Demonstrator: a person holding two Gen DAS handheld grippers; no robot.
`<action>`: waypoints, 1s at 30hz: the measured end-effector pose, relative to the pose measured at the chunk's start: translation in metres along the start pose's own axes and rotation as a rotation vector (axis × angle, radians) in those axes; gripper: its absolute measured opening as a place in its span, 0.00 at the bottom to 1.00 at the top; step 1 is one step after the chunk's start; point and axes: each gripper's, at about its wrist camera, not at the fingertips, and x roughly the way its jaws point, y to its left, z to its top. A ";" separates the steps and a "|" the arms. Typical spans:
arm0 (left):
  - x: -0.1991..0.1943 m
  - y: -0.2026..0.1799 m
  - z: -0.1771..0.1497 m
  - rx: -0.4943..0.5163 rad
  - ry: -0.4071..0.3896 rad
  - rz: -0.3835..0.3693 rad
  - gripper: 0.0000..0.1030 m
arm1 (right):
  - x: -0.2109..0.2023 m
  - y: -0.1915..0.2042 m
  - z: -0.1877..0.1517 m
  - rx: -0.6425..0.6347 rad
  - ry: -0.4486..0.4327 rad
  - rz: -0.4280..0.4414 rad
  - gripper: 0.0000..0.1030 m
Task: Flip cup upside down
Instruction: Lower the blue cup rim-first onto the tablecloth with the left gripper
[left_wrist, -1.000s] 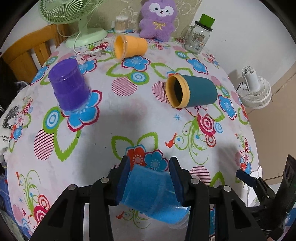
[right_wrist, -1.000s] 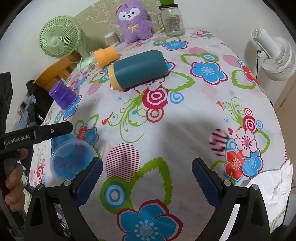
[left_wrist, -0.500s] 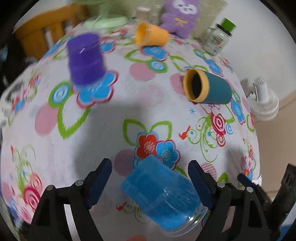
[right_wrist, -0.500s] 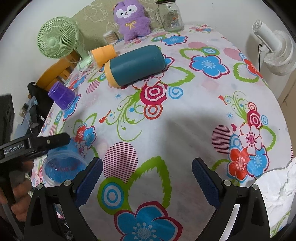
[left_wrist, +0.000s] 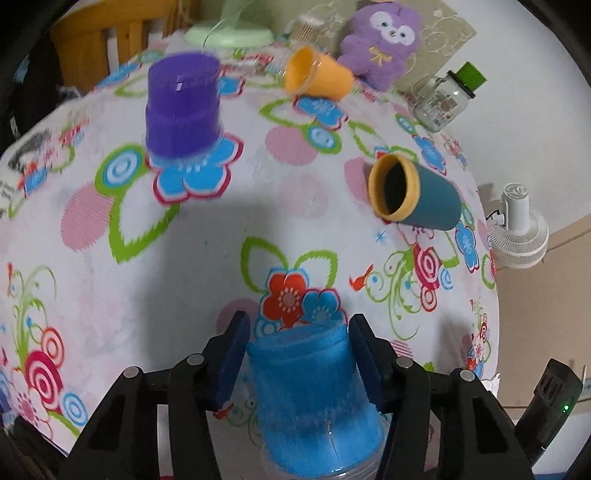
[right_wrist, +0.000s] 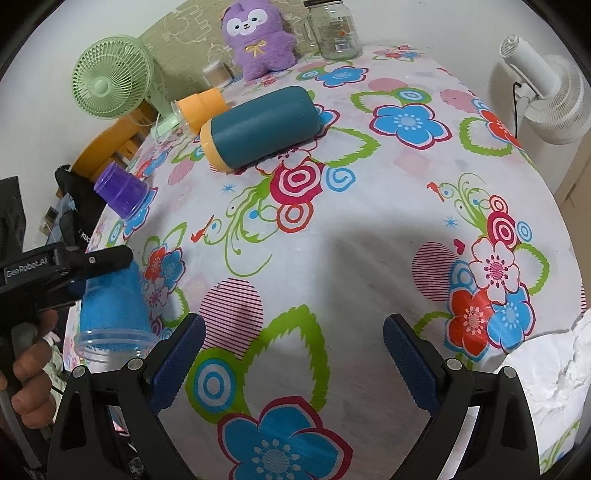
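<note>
My left gripper (left_wrist: 299, 325) is shut on a blue cup (left_wrist: 317, 398) and holds it upside down, its clear rim low, at the table's near edge. The cup and the left gripper also show at the left of the right wrist view (right_wrist: 112, 306). A purple cup (left_wrist: 181, 107) stands upside down at the far left. A teal cup with an orange rim (left_wrist: 413, 194) lies on its side to the right. An orange cup (left_wrist: 319, 74) lies on its side at the back. My right gripper (right_wrist: 293, 339) is open and empty above the tablecloth.
A floral tablecloth (right_wrist: 369, 206) covers the round table. A green fan (right_wrist: 110, 77), a purple plush toy (right_wrist: 258, 37) and a glass jar (right_wrist: 334, 31) stand at the back. A white fan (right_wrist: 546, 96) stands off the table's right side. A wooden chair (left_wrist: 96, 51) is behind.
My left gripper opened for a moment and then shut again on the blue cup. The cup has turned from lying tilted to upside down. The right gripper has barely moved.
</note>
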 end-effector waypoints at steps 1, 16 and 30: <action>-0.001 -0.002 0.000 0.008 -0.003 -0.002 0.55 | 0.000 0.000 0.000 0.001 -0.001 -0.001 0.95; -0.039 -0.021 -0.004 0.097 -0.147 0.046 0.55 | -0.003 0.011 -0.001 -0.032 -0.005 0.007 0.95; -0.070 -0.032 -0.011 0.158 -0.263 0.094 0.55 | -0.014 0.031 -0.002 -0.107 -0.048 0.027 0.95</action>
